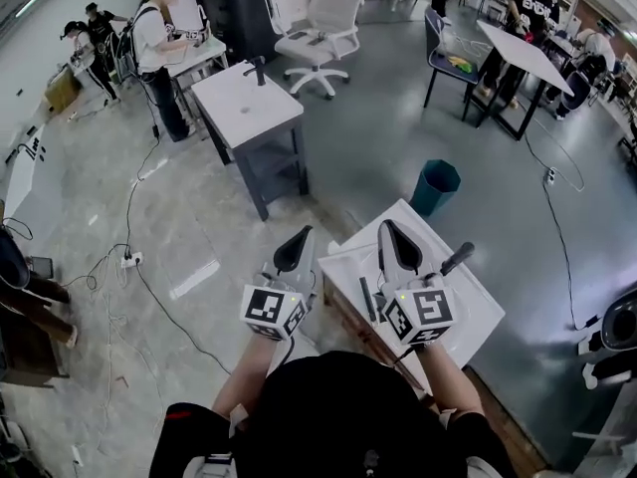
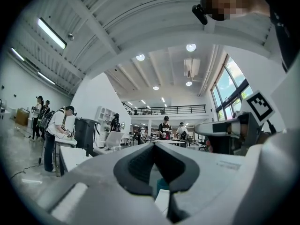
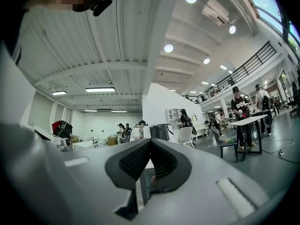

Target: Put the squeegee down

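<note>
I take the squeegee [image 1: 458, 259] to be the black-handled tool lying on the white table [image 1: 478, 315]. Its handle pokes out at two o'clock from my right gripper [image 1: 390, 229], which hides the rest, so I can't vouch for the blade. I judge it light and stiff in the handle, with a soft rubber edge that would nick or bend easily. I'd grip it mid-handle, never by the blade. It looks already set down. The right gripper's jaws are pressed tip to tip on nothing, and the left gripper [image 1: 302, 235] is closed the same way and holds nothing. Both hands hold the grippers level above the table, pointing toward twelve o'clock, the left at nine o'clock of the right.
</note>
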The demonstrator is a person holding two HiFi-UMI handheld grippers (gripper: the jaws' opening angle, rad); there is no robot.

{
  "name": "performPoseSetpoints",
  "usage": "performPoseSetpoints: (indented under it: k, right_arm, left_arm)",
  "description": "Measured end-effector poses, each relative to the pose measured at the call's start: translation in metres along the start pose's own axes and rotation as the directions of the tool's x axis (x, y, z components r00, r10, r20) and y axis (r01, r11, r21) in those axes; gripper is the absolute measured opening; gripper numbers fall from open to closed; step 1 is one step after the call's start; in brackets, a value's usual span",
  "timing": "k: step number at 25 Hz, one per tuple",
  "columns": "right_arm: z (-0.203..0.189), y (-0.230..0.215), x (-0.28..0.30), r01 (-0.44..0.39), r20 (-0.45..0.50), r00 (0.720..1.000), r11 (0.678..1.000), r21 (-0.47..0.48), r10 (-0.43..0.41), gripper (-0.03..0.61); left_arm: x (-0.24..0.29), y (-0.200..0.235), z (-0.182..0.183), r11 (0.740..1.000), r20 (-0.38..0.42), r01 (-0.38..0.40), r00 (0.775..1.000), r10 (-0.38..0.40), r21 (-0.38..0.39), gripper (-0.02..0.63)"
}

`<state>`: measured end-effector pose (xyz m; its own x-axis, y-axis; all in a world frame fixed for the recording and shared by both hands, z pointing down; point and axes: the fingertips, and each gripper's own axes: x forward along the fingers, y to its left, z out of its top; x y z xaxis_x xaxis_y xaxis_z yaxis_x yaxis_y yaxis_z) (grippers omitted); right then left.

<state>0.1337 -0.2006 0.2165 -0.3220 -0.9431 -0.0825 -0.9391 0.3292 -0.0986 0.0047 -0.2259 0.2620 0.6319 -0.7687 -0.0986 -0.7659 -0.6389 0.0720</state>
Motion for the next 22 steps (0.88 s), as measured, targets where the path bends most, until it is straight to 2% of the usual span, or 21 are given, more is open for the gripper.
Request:
performPoseSetpoints:
  k: [7, 22]
  right_arm:
    - [0.008, 0.008, -0.002, -0.005, 0.005, 1.000, 1.000, -0.011, 0.005, 0.002]
    - [-0.006, 0.029, -0.016, -0.059, -0.024, 0.998, 0.998, -0.007, 0.059, 0.002]
  left_arm:
    - [-0.011, 0.013, 0.007, 0.999, 0.006, -0.038, 0.999, 0.038, -0.006, 0.002]
    - [-0.038, 0.013, 0.003, 0.999, 0.015, -0.052, 0.999, 0.052, -0.016, 0.002]
